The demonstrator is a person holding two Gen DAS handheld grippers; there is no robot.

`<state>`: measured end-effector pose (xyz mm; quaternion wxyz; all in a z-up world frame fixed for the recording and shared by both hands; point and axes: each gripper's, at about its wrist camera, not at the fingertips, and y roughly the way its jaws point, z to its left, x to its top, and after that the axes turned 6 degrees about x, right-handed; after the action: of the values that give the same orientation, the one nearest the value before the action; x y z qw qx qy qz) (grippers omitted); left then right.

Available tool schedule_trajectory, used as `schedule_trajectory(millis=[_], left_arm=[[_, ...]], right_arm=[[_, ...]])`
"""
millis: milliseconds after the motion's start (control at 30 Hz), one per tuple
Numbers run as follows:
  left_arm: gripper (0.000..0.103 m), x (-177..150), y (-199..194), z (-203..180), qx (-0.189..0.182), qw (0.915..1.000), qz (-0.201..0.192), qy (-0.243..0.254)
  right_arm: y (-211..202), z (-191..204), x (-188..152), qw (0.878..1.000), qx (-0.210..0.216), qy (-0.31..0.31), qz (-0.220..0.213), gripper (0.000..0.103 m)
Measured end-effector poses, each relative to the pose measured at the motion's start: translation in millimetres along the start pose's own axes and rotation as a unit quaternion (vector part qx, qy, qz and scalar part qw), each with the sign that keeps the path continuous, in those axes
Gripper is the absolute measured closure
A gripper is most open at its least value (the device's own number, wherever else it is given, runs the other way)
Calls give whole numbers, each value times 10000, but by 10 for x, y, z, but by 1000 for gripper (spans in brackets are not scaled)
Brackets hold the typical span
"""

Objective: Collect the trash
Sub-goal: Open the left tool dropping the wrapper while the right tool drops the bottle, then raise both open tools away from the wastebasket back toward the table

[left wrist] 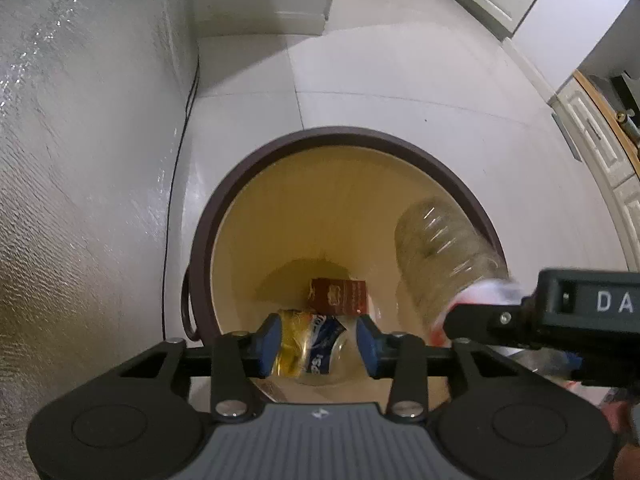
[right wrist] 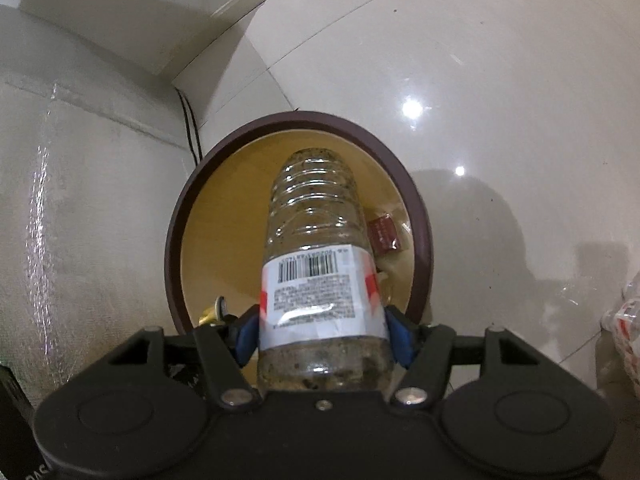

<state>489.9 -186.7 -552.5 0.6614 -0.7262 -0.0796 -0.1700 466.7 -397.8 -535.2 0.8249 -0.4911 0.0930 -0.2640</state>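
A round bin with a brown rim [left wrist: 340, 136] [right wrist: 304, 118] and a yellow inside stands on the floor below both grippers. A brown carton [left wrist: 338, 296] [right wrist: 384, 234] lies at its bottom. My left gripper [left wrist: 318, 340] hangs over the bin's mouth, and a crushed bottle with a yellow and blue label [left wrist: 308, 344] sits between its blue pads; a gap shows at the right pad. My right gripper [right wrist: 323, 340] is shut on a clear plastic bottle [right wrist: 316, 240] [left wrist: 440, 256] with a white barcode label, its base pointing down into the bin.
A silver textured wall [left wrist: 80, 160] stands close on the left, with a black cable [left wrist: 176, 200] running down its corner. White tiled floor [left wrist: 380, 72] surrounds the bin. White cabinets [left wrist: 592, 140] stand on the right. A clear bag with red print [right wrist: 624, 320] lies at the right edge.
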Motion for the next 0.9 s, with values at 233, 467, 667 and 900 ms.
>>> schedule_trajectory(millis=[233, 467, 667, 900], left_arm=[[56, -24, 25, -18, 78, 9998, 153, 55], [48, -6, 2, -32, 165, 9996, 209, 31], [14, -16, -75, -19, 214, 9994, 267, -15], [0, -48, -174, -48, 347, 9988, 337, -79]], right_arm=[[6, 38, -11, 9995, -76, -261, 190, 21], [37, 56, 45, 9986, -212, -418, 260, 19], [-15, 98, 59, 9981, -132, -590, 115, 9], [-93, 154, 57, 9951, -272, -954, 31, 0]])
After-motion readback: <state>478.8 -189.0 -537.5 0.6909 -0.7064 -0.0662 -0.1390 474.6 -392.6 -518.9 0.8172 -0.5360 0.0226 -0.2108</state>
